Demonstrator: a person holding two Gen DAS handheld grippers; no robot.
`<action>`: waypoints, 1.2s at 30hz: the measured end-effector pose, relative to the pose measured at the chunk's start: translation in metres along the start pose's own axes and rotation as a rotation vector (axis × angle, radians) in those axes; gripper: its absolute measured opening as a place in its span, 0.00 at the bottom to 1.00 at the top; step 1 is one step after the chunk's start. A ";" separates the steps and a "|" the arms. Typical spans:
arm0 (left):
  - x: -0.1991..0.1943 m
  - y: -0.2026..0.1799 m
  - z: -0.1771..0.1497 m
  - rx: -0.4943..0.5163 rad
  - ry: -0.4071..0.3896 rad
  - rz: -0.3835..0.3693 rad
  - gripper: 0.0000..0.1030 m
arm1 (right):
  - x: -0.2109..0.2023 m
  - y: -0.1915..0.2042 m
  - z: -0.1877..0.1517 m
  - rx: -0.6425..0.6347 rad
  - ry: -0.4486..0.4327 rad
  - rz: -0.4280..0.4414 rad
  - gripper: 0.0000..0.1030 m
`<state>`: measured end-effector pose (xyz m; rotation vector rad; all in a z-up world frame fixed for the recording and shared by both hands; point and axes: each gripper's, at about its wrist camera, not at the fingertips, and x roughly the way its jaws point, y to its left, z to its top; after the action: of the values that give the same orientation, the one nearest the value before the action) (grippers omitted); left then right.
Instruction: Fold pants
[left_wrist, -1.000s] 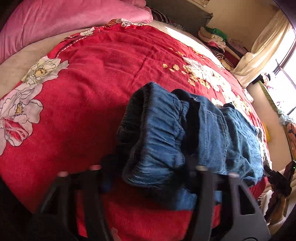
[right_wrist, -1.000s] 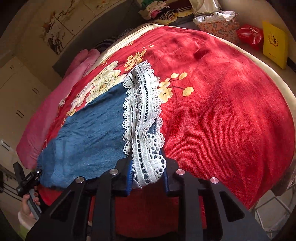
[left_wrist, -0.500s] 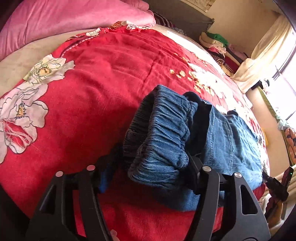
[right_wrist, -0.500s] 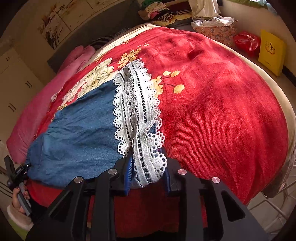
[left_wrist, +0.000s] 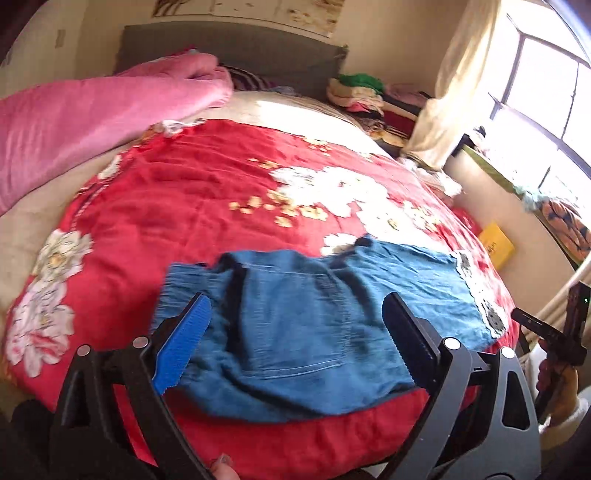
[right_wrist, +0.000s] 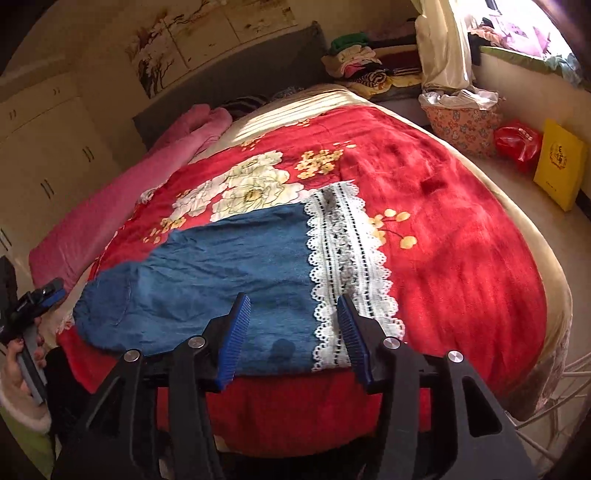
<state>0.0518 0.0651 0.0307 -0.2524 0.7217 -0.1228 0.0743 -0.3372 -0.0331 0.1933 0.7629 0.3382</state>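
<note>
Pants (left_wrist: 314, 317) lay flat along near edge of bed (left_wrist: 192, 192), spread for folding. Left gripper (left_wrist: 295, 325) and right gripper (right_wrist: 291, 325) gaped wide, both empty.

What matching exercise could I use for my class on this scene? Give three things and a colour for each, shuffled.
Things:
1. pants
2. lace hem
3. blanket

Colours:
A. white
B. red with flowers
C. blue denim

Pairs: 1-C, 2-A, 3-B
</note>
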 end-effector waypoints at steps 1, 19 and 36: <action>0.014 -0.015 0.001 0.027 0.018 -0.035 0.85 | 0.006 0.008 0.000 -0.019 0.012 0.007 0.49; 0.124 -0.020 -0.016 0.095 0.174 -0.006 0.86 | 0.076 -0.012 -0.002 0.019 0.124 -0.050 0.57; 0.082 -0.132 0.031 0.319 0.076 -0.117 0.90 | -0.024 -0.029 -0.018 0.127 -0.050 -0.056 0.78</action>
<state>0.1304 -0.0725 0.0365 0.0154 0.7513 -0.3565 0.0525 -0.3721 -0.0386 0.2988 0.7398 0.2311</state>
